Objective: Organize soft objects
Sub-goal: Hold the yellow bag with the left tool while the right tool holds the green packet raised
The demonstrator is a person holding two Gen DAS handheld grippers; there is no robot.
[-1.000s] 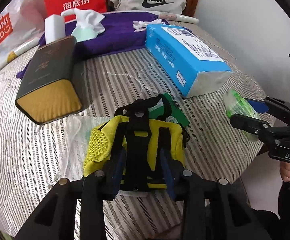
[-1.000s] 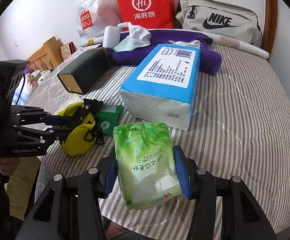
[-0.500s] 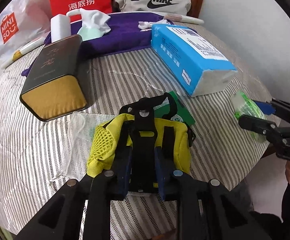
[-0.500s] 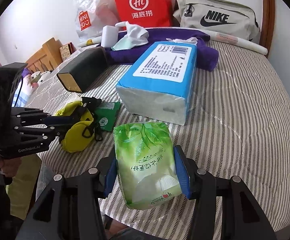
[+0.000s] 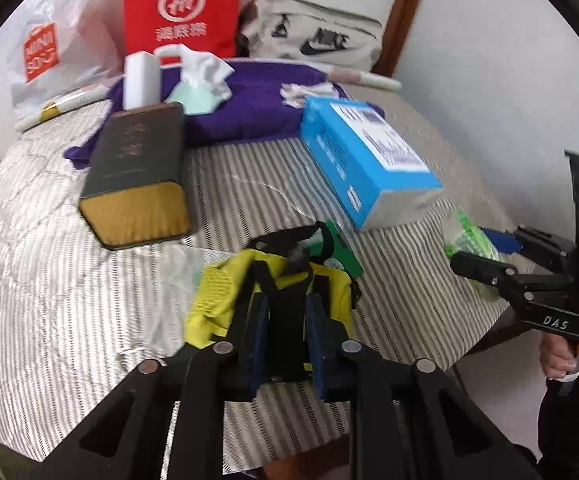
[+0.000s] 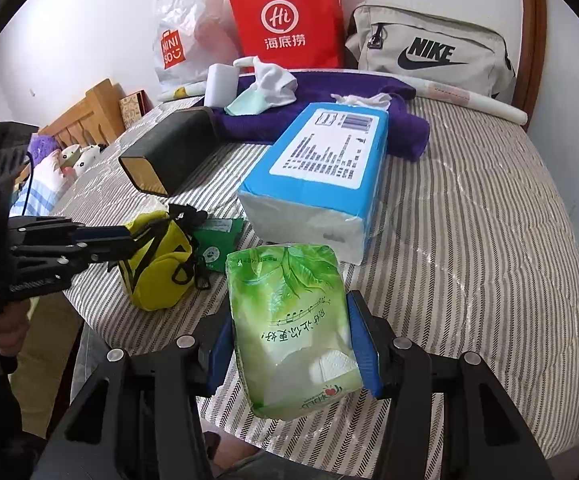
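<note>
My left gripper (image 5: 285, 312) is shut on the black strap of a small yellow pouch (image 5: 217, 296) and holds it just above the striped bed cover (image 5: 49, 280); the pouch also shows in the right wrist view (image 6: 157, 268), with the left gripper (image 6: 125, 236) on it. My right gripper (image 6: 289, 344) is shut on a green tissue pack (image 6: 289, 320), held near the bed's front edge; the pack is partly seen in the left wrist view (image 5: 465, 236) with the right gripper (image 5: 481, 252) around it.
A big blue tissue pack (image 6: 321, 172), a dark green-gold box (image 5: 137, 184), a green packet (image 6: 217, 240), a purple towel (image 5: 257, 100), a white bottle (image 5: 141, 76), a red bag (image 6: 285, 20), a Miniso bag (image 6: 181, 36) and a Nike bag (image 6: 429, 52) lie on the bed.
My left gripper closed on the pouch's strap and lifted the pouch, which now hangs bunched. The right gripper kept hold of the green pack and barely moved.
</note>
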